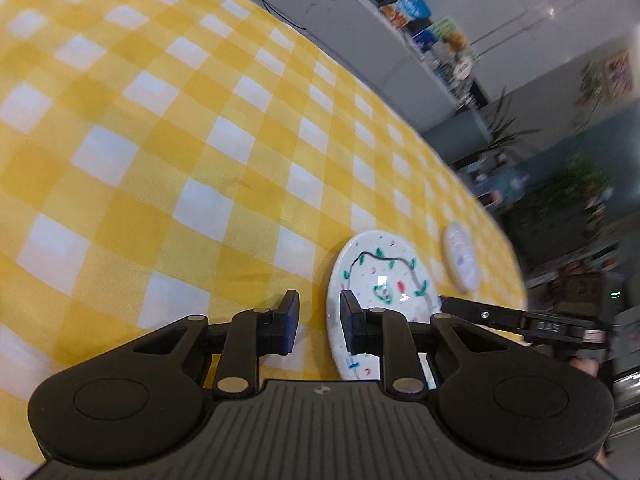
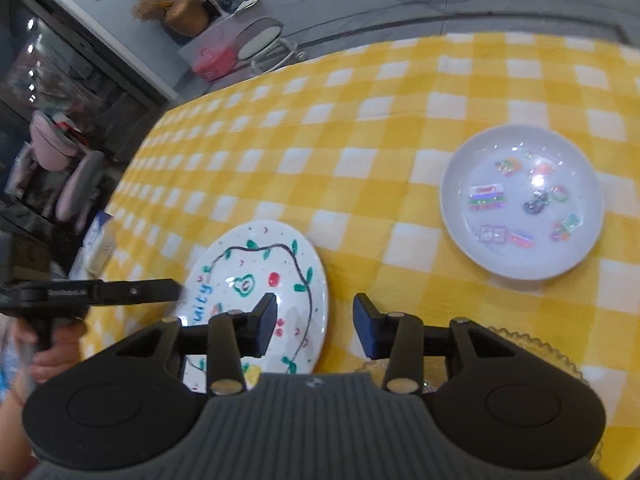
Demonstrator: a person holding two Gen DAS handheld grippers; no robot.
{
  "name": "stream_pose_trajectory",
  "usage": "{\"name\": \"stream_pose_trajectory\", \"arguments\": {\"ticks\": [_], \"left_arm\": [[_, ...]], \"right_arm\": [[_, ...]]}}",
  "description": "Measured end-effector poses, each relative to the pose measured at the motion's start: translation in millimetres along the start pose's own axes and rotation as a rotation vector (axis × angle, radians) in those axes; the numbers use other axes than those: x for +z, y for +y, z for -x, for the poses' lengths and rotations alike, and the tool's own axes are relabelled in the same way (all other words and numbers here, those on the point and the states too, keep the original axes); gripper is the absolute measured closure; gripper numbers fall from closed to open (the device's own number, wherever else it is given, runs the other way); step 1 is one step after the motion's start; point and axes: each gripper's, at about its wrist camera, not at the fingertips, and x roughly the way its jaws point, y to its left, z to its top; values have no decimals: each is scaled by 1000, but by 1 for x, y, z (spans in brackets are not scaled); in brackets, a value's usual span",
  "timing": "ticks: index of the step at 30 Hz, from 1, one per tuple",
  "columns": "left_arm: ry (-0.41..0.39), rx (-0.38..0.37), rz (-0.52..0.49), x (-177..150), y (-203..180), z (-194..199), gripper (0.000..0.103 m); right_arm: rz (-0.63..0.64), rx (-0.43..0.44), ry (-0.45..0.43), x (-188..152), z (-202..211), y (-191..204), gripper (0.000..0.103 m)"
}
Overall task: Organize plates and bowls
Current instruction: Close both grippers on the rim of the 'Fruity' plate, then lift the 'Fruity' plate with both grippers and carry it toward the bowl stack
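A hand-painted white plate (image 1: pixel 380 276) (image 2: pixel 256 276) lies flat on the yellow checked tablecloth (image 1: pixel 160 128). My left gripper (image 1: pixel 319 320) stands open at its rim, one finger over the cloth and the other over the plate. In the right wrist view the left gripper (image 2: pixel 178 290) meets the plate's left edge. My right gripper (image 2: pixel 316 326) (image 1: pixel 444 300) is open over the plate's opposite rim, nothing pressed between its pads. A second white plate (image 2: pixel 520 200) (image 1: pixel 460 256) with bright stickers sits further away on the cloth.
A scalloped glass dish (image 2: pixel 536 346) lies under my right gripper's right finger. A person's hand (image 2: pixel 52 356) holds the left gripper. The table edge (image 2: pixel 132 168) drops to chairs (image 2: pixel 76 184) and clutter. Shelves (image 1: pixel 440 40) line the far wall.
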Motion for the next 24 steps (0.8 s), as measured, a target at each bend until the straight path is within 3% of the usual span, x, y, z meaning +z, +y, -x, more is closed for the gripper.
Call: {"name": "stream_pose_trajectory", "arguments": {"ticks": [5,7,12,18,21,24], "left_arm": [[-24,-129,119,-6,28,-3,79],[-24,-151,148,-6,34,-4,81],[-15,-141,95,-4,29,-7,82],[5,-184,154,-4,34,-11,82],[14,-165,148,-6,33,-8,98],[4,-142,128,-8,26,-7,98]], "right_arm": [[-98,104,12,4,1,-24,65],[-120,116,28,4,-1,-29,79],[-126,140,71,3,-6,-30,89],[-132,139,73,3,-9,-29,94],[-166,141,63,2,-9,-33,99],[-166,134,38,-2,-6,-34,99]]}}
